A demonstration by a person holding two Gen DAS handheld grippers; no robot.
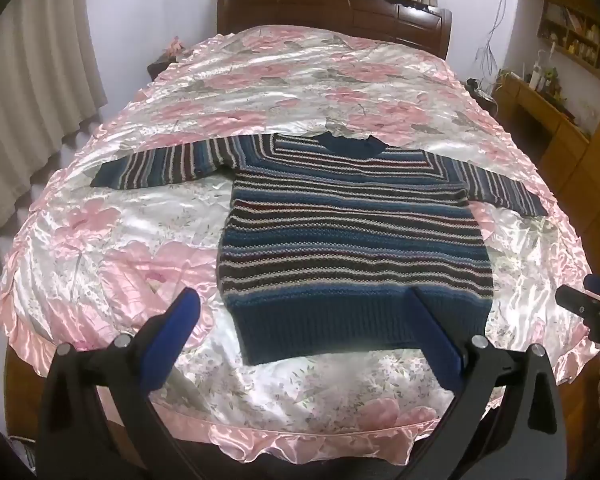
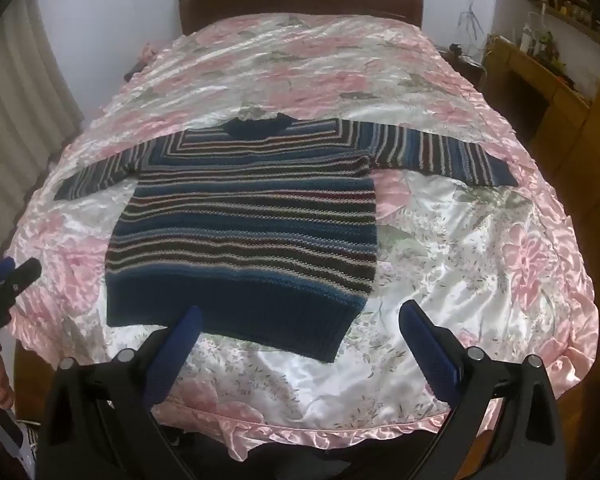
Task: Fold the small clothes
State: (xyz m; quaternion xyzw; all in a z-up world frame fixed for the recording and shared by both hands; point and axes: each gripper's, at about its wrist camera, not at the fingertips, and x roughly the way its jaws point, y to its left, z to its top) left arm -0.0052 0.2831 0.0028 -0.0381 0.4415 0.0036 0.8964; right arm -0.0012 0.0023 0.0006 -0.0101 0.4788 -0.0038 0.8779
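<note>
Blue, dark and white striped knit sweater (image 1: 352, 220) lies flat, sleeves spread, on pink floral satin bedspread (image 1: 140, 240). Left gripper (image 1: 304, 304) and right gripper (image 2: 300, 320) hover at hem, jaws apart, empty.

- A bed (image 1: 300, 92) with a dark wooden headboard (image 1: 332, 12) at the top centre of the frame, covered by a shiny pink floral bedspread (image 1: 112, 248).
- A striped knit sweater (image 1: 352, 236) lies flat on the bedspread at centre frame, sleeves spread sideways.
</note>
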